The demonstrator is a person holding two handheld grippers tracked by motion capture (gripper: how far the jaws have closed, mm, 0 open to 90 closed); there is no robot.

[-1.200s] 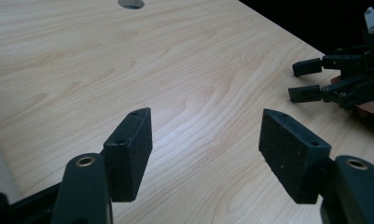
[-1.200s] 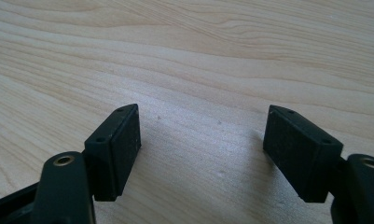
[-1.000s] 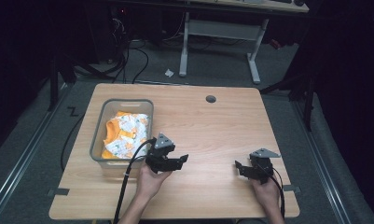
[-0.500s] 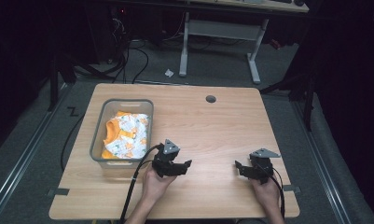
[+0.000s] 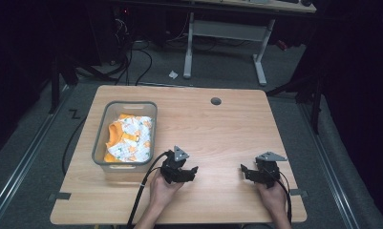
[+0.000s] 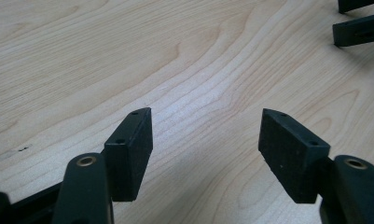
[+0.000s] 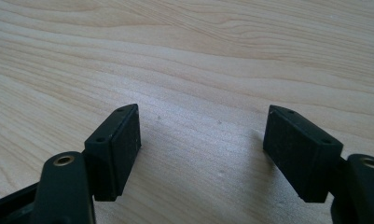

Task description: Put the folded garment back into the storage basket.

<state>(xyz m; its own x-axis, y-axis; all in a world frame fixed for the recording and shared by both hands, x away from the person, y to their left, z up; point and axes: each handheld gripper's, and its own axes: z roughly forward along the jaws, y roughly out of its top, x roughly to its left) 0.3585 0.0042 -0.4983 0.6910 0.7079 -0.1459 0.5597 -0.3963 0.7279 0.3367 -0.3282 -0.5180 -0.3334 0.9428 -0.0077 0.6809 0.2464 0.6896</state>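
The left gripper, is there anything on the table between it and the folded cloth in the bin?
Only the bin's own wall. The left gripper is low over bare wood, fingers apart and empty, off the near right corner of the grey bin. The orange and white cloth lies inside, below the rim, so reaching it means going over.

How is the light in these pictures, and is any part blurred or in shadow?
High view: the table is lit and the room behind is dark. Left gripper view: sharp wood grain, a pale sheen between the open jaws. Right gripper view: a soft shadow beside the right-hand jaw, near parts slightly blurred.
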